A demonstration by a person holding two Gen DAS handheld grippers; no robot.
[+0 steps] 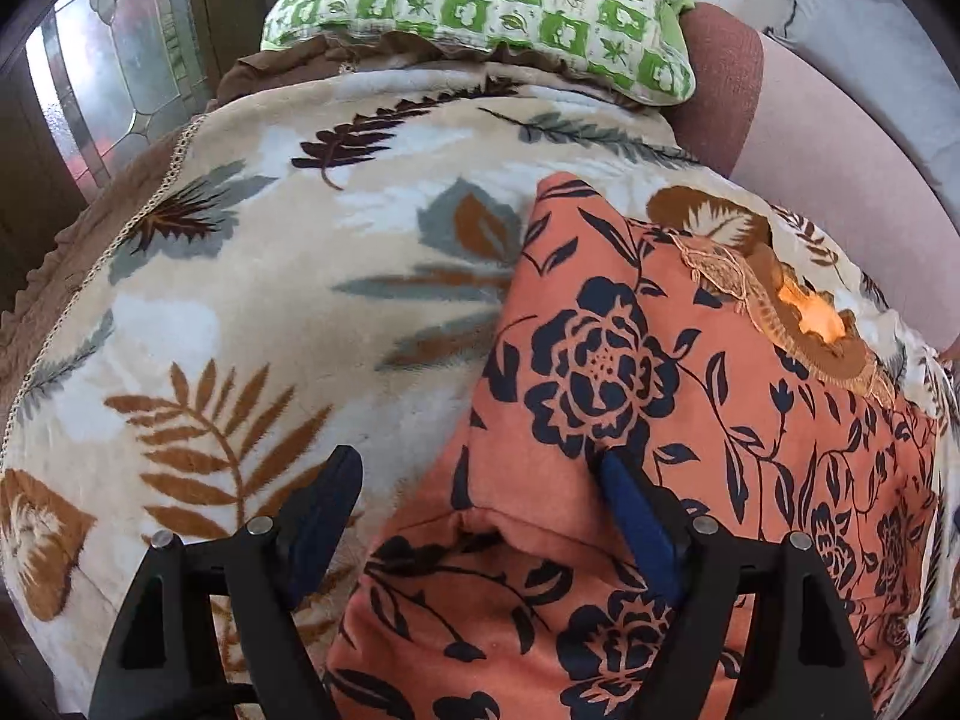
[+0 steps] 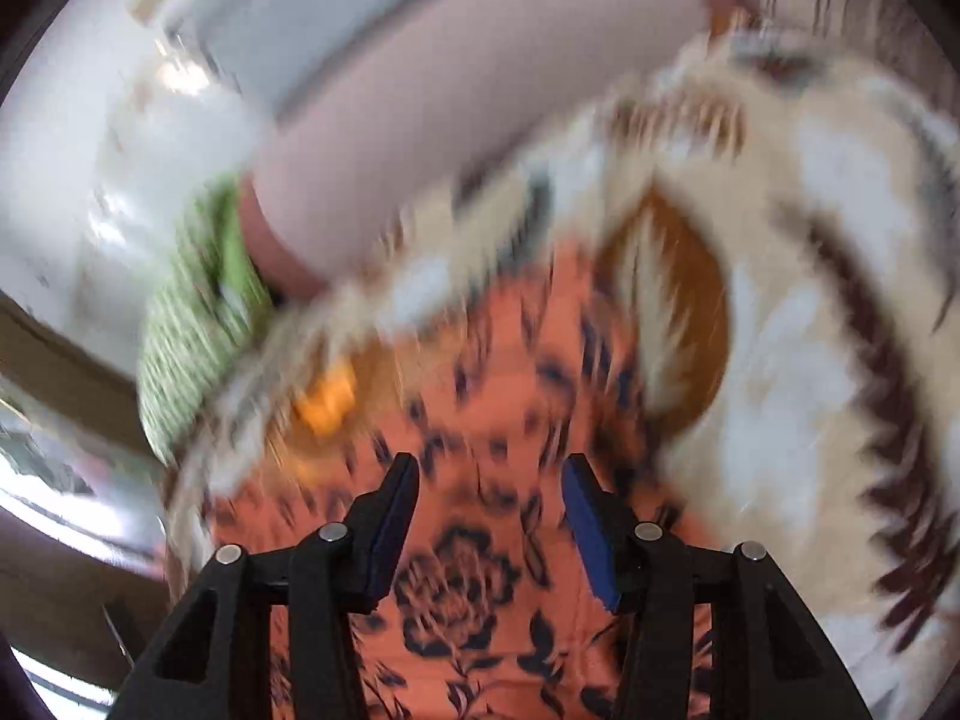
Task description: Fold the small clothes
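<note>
Garment: orange garment (image 1: 630, 360) with dark navy flower print, lying spread on the leaf-print blanket (image 1: 252, 276), toward its right side in the left wrist view; embroidered brown neckline (image 1: 798, 324) at the far right end; a fold ridge across the near part.
Garment in right wrist view: same orange cloth (image 2: 480, 420), blurred, filling the lower middle, blanket (image 2: 810, 300) beside it to the right.
Left gripper (image 1: 474, 474): spread wide, nothing clamped; left finger over bare blanket, right finger with blue pad (image 1: 636, 510) down on the orange cloth; edge of the garment lying between the two fingers, not pinched.
Right gripper (image 2: 489, 480): roughly half open, blue pads apart, nothing held; poised above the flowered cloth, contact with it impossible to tell through the blur.
Bed: blanket covering it, brown frilled edge (image 1: 54, 276) at left.
Pillow: green-and-white checked pillow (image 1: 480, 6) at the far end, beyond the blanket.
Backdrop: pink padded headboard (image 1: 798, 138) at right, patterned glass door (image 1: 102, 60) at far left.
</note>
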